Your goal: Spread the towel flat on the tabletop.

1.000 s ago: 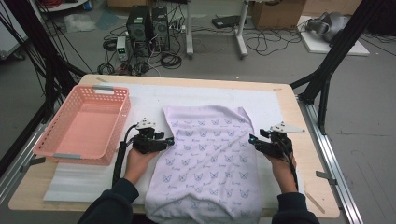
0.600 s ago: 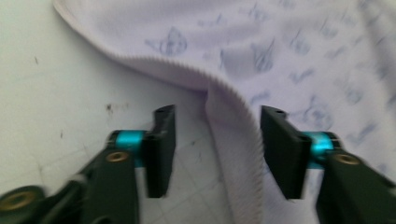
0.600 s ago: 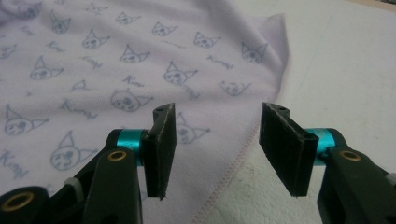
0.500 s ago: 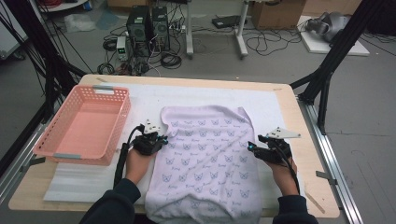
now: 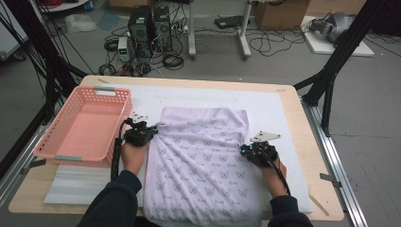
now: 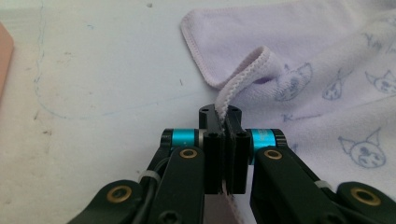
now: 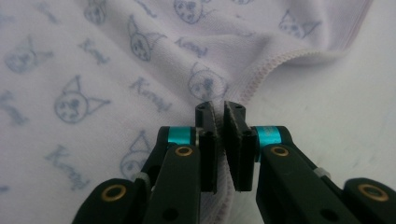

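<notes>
A pale lilac towel (image 5: 203,151) printed with small cat faces lies on the white mat and hangs over the table's near edge. My left gripper (image 5: 152,130) is at its left edge and has just been closing; its jaws now pinch the stitched hem (image 6: 238,86), which curls up between the pads. My right gripper (image 5: 245,150) sits at the towel's right edge, its jaws having just closed on the hem (image 7: 261,74) there. A fold of towel (image 7: 140,70) bunches ahead of that gripper.
A pink plastic basket (image 5: 49,144) stands at the left of the table, close beside my left hand. The white mat (image 5: 279,111) covers the wooden tabletop. A flat wooden stick (image 5: 318,202) lies near the front right corner.
Both grippers have shut on the towel's side edges. The left one shifted slightly toward the far side; the right one moved inward and toward me, wrinkling the cloth.
</notes>
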